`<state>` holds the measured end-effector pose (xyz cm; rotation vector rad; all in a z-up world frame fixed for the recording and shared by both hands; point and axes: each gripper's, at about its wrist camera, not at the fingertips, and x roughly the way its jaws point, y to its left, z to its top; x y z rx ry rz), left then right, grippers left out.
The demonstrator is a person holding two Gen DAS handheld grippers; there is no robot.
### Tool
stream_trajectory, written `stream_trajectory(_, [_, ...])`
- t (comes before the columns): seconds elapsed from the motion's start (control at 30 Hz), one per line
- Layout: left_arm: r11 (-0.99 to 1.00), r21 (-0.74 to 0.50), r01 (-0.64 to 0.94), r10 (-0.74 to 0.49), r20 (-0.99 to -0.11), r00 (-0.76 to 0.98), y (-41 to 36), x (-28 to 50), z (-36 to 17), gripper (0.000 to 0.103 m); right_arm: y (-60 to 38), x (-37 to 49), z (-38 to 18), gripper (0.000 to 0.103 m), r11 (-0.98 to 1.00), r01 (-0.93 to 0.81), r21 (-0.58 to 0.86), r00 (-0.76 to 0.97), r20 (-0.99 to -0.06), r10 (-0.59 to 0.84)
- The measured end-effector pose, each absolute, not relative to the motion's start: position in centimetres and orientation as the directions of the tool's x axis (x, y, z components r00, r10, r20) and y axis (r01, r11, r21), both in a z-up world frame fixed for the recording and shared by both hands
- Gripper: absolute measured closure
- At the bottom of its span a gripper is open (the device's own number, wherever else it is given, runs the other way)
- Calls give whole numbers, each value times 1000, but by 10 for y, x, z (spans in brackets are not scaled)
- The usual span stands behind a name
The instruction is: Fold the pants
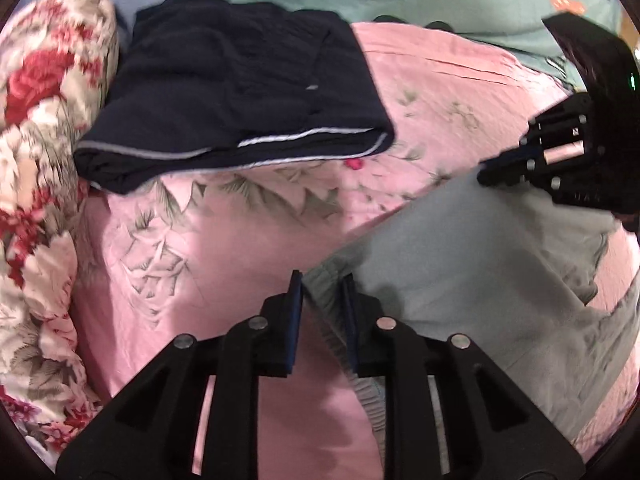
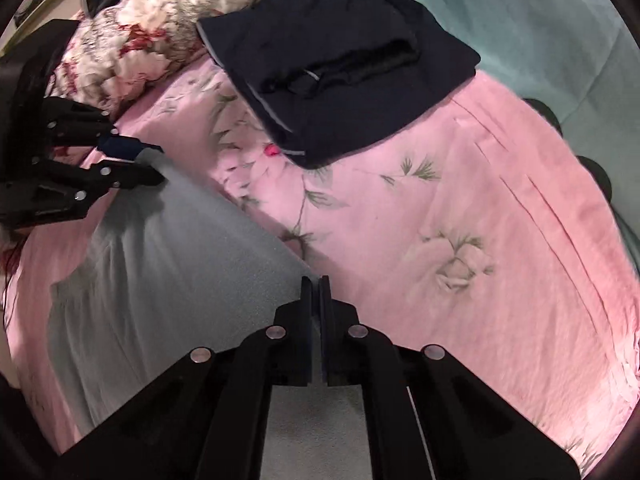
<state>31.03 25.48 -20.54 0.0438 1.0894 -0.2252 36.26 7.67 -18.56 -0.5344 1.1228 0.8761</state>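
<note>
Grey pants (image 1: 472,256) lie on a pink floral bedsheet (image 1: 224,248). My left gripper (image 1: 322,292) is shut on the pants' gathered elastic waistband at one corner. My right gripper (image 2: 316,292) is shut on the other corner of the grey pants (image 2: 160,248). The stretch of waistband edge between the two grippers is taut. Each gripper shows in the other's view: the right one at the right of the left wrist view (image 1: 496,170), the left one at the left of the right wrist view (image 2: 150,164).
Folded navy pants (image 1: 240,92) with a pale stripe lie further back on the sheet (image 2: 440,216), also in the right wrist view (image 2: 340,68). A red and white floral quilt (image 1: 36,160) is bunched along the left. A teal blanket (image 2: 540,32) lies beyond.
</note>
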Motion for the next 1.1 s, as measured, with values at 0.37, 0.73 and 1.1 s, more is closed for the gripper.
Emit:
stream_trajectory(0.37, [952, 118, 283, -55, -842, 537, 234, 308, -177, 29, -81, 383, -135, 56, 684, -729, 34, 217, -936, 279])
stream_trajectory(0.73, [966, 30, 256, -103, -865, 491, 235, 311, -170, 29, -198, 373, -171, 66, 735, -678, -2, 87, -993, 77])
stream_trajectory(1.1, [919, 110, 378, -55, -915, 400, 206, 331, -199, 27, -207, 361, -184, 97, 678, -735, -19, 65, -997, 43])
